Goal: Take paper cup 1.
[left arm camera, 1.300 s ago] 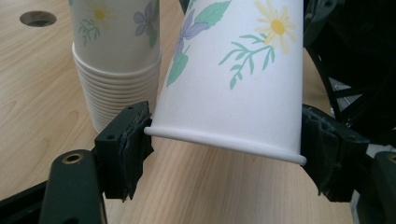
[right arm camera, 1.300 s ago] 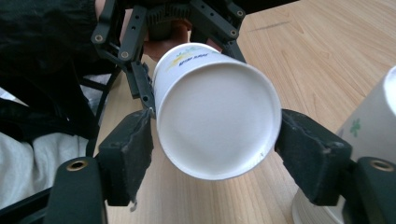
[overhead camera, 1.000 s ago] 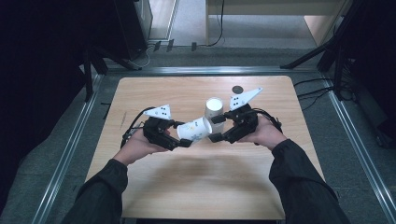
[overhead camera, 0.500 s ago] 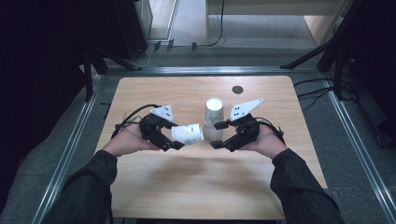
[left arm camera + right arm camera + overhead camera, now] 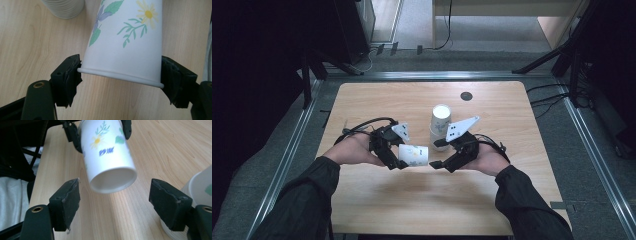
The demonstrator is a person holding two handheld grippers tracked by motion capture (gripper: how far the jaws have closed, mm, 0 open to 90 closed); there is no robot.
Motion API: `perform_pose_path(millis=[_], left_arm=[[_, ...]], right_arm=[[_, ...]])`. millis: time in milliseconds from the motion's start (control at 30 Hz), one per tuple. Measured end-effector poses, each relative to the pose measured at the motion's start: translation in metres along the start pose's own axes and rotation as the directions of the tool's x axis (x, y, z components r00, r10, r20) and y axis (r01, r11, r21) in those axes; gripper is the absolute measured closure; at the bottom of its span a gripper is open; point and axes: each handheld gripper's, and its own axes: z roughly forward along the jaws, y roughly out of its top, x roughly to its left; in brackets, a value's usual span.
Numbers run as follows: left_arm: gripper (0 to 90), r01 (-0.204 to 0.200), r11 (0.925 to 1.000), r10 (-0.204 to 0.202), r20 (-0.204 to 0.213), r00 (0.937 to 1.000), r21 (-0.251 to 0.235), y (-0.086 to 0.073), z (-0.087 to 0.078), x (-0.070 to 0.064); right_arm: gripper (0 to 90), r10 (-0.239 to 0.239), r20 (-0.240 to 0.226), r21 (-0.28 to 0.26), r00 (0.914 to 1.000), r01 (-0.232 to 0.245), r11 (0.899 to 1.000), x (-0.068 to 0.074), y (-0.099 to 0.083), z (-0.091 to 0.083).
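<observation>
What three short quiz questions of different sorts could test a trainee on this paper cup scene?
1. True or false: the left tool is shut on the flowered cup.
2. The right tool is: A open, B shut on the cup, C shut on nothing.
3. Fill in: beyond the held cup, a ____ of cups stands on the table.

Key: 1 true, jaws press the cup at its rim. 2 A, the cup's base lies apart from both jaws. 3 stack.
</observation>
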Motion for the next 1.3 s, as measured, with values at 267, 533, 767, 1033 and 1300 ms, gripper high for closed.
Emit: perform_pose_path(millis=[267,533,767,1033,1300], left_arm=[[24.0,-0.009,0.999,0.009,0.007,0.9999,0.044,0.009,0.0,0.0],[24.0,-0.019,0.9968,0.019,0.006,0.9998,0.077,0.011,0.0,0.002],[24.0,-0.016,0.9968,0.016,0.009,0.9998,0.078,0.011,-0.004,0.006],[23.9,-0.026,0.9951,0.026,0.007,0.9996,0.095,0.013,-0.004,0.006],[23.9,-0.032,0.9946,0.031,0.008,0.9995,0.099,0.014,-0.003,0.005]], right_arm=[[25.1,-0.034,-0.017,0.012,0.9993,0.034,0.999,0.006,0.007,0.016],[25.1,-0.046,-0.026,0.026,0.9986,0.046,0.999,0.007,0.013,0.031],[25.1,-0.045,-0.024,0.027,0.9987,0.046,0.999,0.005,0.016,0.039],[27.0,-0.056,-0.024,0.039,0.9981,0.057,0.998,0.004,0.021,0.046],[31.7,-0.054,-0.025,0.049,0.9982,0.055,0.997,0.002,0.021,0.046]])
